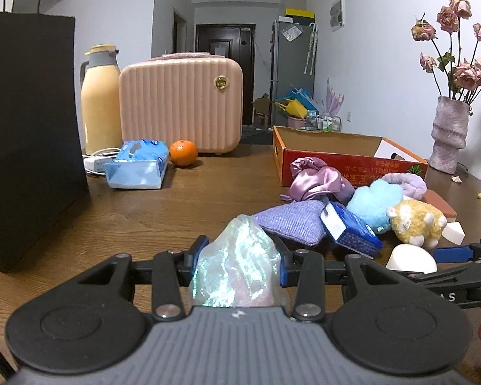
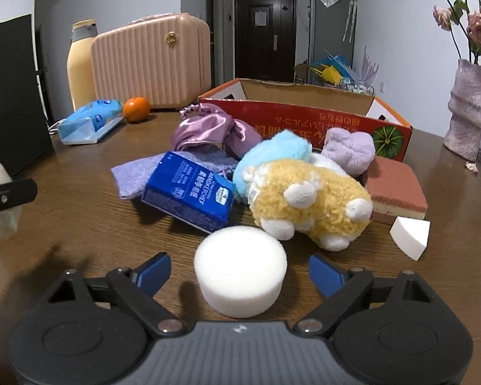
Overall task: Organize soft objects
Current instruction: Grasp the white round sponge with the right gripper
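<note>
Wooden table [image 2: 80,211] crowded: soft pile just before red cardboard box [image 2: 304,109], likely their destination. Left gripper [image 1: 239,256] clamps iridescent crinkly pouch [image 1: 237,266], lifted off table (ready for carrying). Right gripper [image 2: 239,271] jaws apart, straddling round white sponge [image 2: 240,269], pads not touching yet.

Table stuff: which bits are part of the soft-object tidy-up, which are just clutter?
Job: round sponge, yellow plush toy, blue plush, satin cloth, purple pouch, shiny wrap in the left tongs, cardboard box.

Clutter: orange, pink case, flask, vase, black bag.
</note>
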Motion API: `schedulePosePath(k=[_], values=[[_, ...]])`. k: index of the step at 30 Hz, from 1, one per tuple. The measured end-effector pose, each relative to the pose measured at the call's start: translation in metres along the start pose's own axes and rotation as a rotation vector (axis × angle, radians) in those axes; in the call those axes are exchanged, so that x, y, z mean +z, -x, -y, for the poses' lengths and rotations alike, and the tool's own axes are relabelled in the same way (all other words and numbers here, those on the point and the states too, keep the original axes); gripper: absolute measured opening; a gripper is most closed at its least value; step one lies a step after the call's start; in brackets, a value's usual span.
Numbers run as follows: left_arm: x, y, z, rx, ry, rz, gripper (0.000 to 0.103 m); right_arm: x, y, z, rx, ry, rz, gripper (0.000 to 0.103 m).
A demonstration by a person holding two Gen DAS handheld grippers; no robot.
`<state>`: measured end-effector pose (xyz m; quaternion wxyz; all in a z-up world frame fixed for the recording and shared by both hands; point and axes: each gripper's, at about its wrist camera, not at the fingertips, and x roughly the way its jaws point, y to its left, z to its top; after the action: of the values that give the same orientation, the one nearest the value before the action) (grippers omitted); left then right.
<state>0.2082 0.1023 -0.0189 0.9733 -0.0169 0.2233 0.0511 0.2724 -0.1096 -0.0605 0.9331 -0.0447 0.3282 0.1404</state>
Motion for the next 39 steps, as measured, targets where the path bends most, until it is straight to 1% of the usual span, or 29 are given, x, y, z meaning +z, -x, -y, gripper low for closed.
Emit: schedulePosePath(k=[2,3,4,5,6,7,9,13,20,29,39], values=[[-0.001,-0.002,-0.001,-0.005,0.002,-0.001,0.042,0.0,-0.003,-0.001,0.001,0.002,-0.005,0.089],[-0.001,-0.002,-0.001,-0.004,0.004,0.0,0.042,0.0,-0.004,-0.001,0.001,0.006,-0.006,0.083],[-0.001,-0.002,-0.002,-0.006,0.006,0.001,0.042,0.0,-0.004,-0.002,0.002,0.009,-0.008,0.08],[-0.001,-0.003,-0.003,-0.009,0.01,-0.001,0.042,0.0,-0.006,-0.002,0.004,0.011,-0.012,0.079],[-0.001,-0.003,-0.003,-0.01,0.011,-0.004,0.042,-0.001,-0.007,-0.002,0.006,0.013,-0.017,0.076],[-0.002,-0.004,-0.003,-0.01,0.011,-0.007,0.042,-0.001,-0.008,-0.002,0.007,0.014,-0.023,0.067],[-0.002,-0.004,-0.003,-0.011,0.012,-0.012,0.042,-0.001,-0.009,0.0,0.019,0.007,-0.027,0.057],[-0.003,-0.006,-0.003,-0.012,0.017,-0.016,0.042,-0.002,-0.006,0.0,0.036,0.009,-0.012,0.055],[-0.003,-0.004,-0.003,-0.005,0.026,0.0,0.042,-0.004,0.008,-0.004,0.051,0.024,0.044,0.054],[0.002,-0.001,0.0,0.031,0.022,0.021,0.042,-0.002,0.03,-0.008,0.083,0.053,0.111,0.054],[0.019,0.014,0.018,0.004,0.005,0.065,0.042,0.009,0.057,0.004,0.082,0.05,0.201,0.054]])
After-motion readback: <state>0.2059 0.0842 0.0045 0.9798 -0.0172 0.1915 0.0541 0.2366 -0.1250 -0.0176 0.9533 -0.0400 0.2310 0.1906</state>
